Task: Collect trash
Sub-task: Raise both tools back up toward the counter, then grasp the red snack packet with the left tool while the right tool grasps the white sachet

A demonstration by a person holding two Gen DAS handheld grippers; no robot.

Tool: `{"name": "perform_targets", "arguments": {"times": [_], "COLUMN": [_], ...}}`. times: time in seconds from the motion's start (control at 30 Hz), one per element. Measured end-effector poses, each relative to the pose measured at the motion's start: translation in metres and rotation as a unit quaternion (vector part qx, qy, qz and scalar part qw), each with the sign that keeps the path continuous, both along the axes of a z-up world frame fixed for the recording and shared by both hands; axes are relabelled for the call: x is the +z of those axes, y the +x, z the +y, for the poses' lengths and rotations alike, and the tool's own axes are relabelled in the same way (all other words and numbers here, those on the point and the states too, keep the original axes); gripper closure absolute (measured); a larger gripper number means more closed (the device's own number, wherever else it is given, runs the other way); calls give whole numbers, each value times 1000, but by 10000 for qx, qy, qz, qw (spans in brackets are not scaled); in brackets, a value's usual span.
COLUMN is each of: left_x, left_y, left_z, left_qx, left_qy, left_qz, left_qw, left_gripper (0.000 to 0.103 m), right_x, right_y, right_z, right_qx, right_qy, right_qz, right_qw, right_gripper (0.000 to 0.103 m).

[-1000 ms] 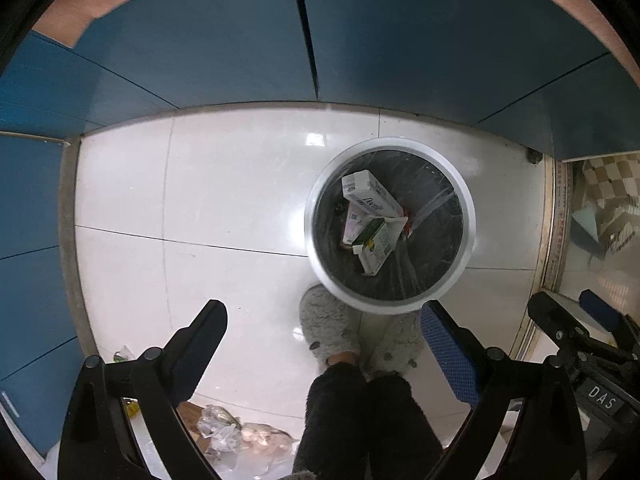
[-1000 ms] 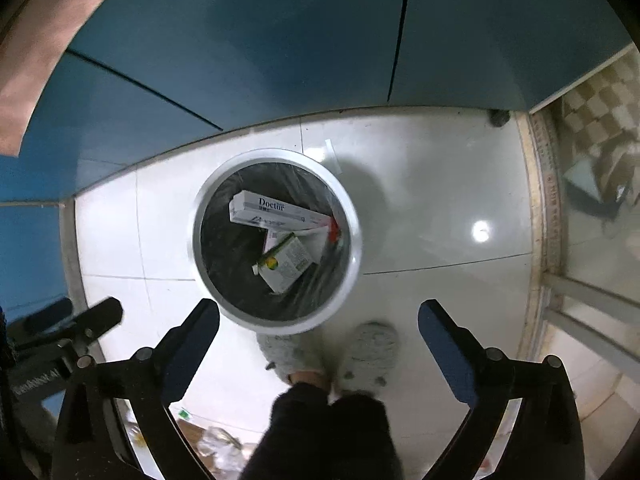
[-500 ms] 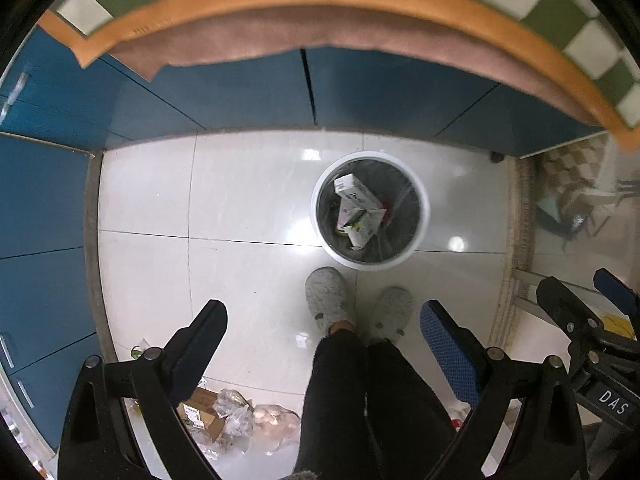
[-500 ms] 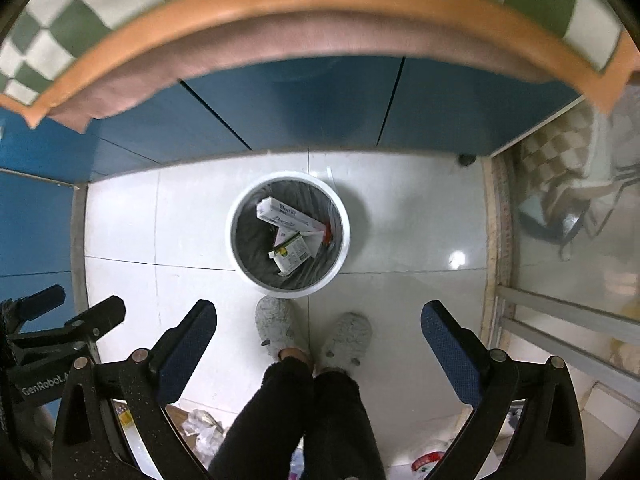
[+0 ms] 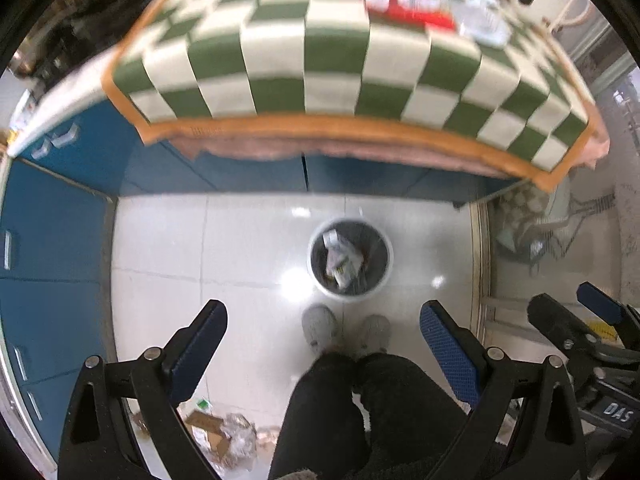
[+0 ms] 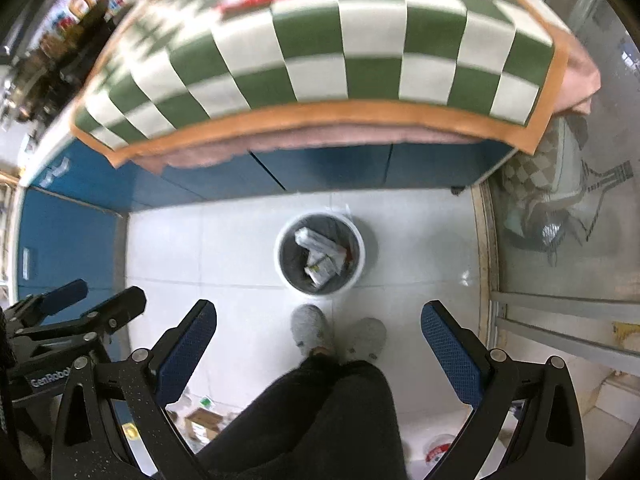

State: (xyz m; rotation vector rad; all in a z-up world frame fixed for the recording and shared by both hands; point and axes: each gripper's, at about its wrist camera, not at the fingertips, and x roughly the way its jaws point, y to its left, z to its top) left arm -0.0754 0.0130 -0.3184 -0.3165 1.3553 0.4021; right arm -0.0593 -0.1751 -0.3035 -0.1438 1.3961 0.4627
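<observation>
Both claws: left claw (image 5: 322,334) and right claw (image 6: 318,330) gape empty
Bin (image 6: 320,254): on floor, holding cartons
Surface (image 5: 340,60): likely next trash source

At twelve o'clock I see a green-checked cloth (image 5: 336,60) over blue cabinets (image 6: 328,168); my grey slippers (image 6: 310,326) stand on white tiles (image 5: 248,240).

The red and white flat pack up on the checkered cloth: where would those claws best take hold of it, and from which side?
A judgement only, since the view is blurred: the red and white pack lies flat on the checkered cloth, so its thin edges are the part to grip. Coming from above, with the jaws spanning its shorter width, looks best. Both the left gripper and the right gripper are open and empty.
</observation>
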Motion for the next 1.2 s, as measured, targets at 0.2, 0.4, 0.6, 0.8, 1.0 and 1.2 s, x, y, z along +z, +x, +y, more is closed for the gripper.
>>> {"name": "perform_targets", "arguments": {"times": [0.2,0.4,0.6,0.8,1.0,1.2], "left_x": [53,85,96,76,33,-7], "left_y": [41,115,210,314,400,467], "left_z": [18,38,68,128,188,211], "left_qx": [57,262,606,1174,1744,1625], "left_qy": [322,580,804,713,172,7], "left_qz": [-486,-795,-830,-616,-520,-330], "left_qw": [9983,9948,9915,9886,9831,9862], "left_gripper": [4,4,4,4,5,10], "right_x": [62,98,95,71,27,-16], "right_y": [34,113,236,382,515,594], "right_z": [10,13,11,19,44,82], "right_qx": [-222,-556,-801,-980,-1042,-841], "right_qy": [584,970,1084,945,752,512], "right_qz": [-375,-621,-579,-479,-272,-267], "right_qw": [9973,9918,9892,9895,9913,9948], "right_gripper": [0,0,0,0,0,10]}}
